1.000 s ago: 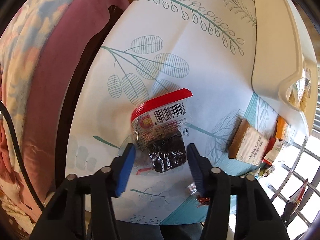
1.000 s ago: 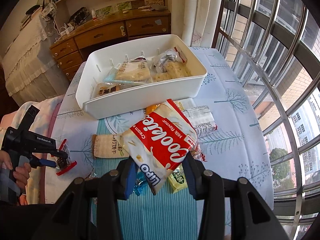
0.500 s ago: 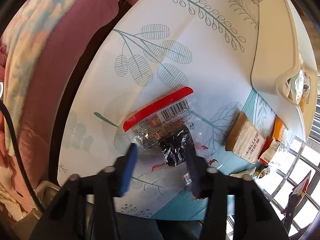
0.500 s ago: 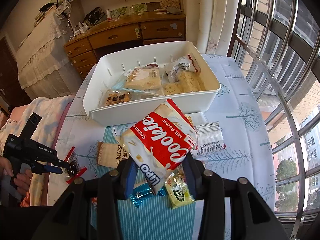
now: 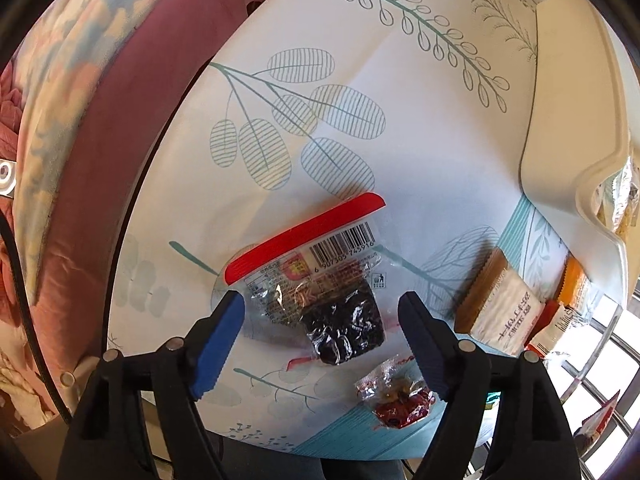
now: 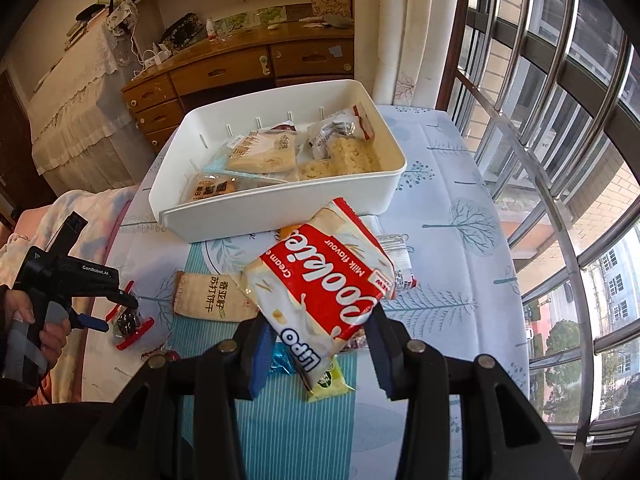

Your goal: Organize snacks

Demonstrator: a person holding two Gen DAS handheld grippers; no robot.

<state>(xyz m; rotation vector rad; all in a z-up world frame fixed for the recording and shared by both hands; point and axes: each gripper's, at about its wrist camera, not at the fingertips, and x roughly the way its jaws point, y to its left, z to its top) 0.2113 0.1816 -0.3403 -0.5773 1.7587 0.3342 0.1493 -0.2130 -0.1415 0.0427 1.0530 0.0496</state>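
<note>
The red and white Lipo cookie bag (image 6: pixel 324 288) is being pinched at its lower end between the fingers of the right gripper (image 6: pixel 320 344), its top tilting up and away above the table. Straight beyond the fingertips the white bin (image 6: pixel 280 204) is sitting with several wrapped snacks inside. A soda cracker pack (image 6: pixel 212 296) is lying just left of the fingers, and a small yellow-green packet (image 6: pixel 330 378) is lying beneath the bag. The left gripper (image 5: pixel 320 320) is standing wide open, its blue pads flanking the red-edged clear packet of dark snack (image 5: pixel 320 280) lying on the leaf-print tablecloth (image 5: pixel 400 100), neither pad clearly touching it
</note>
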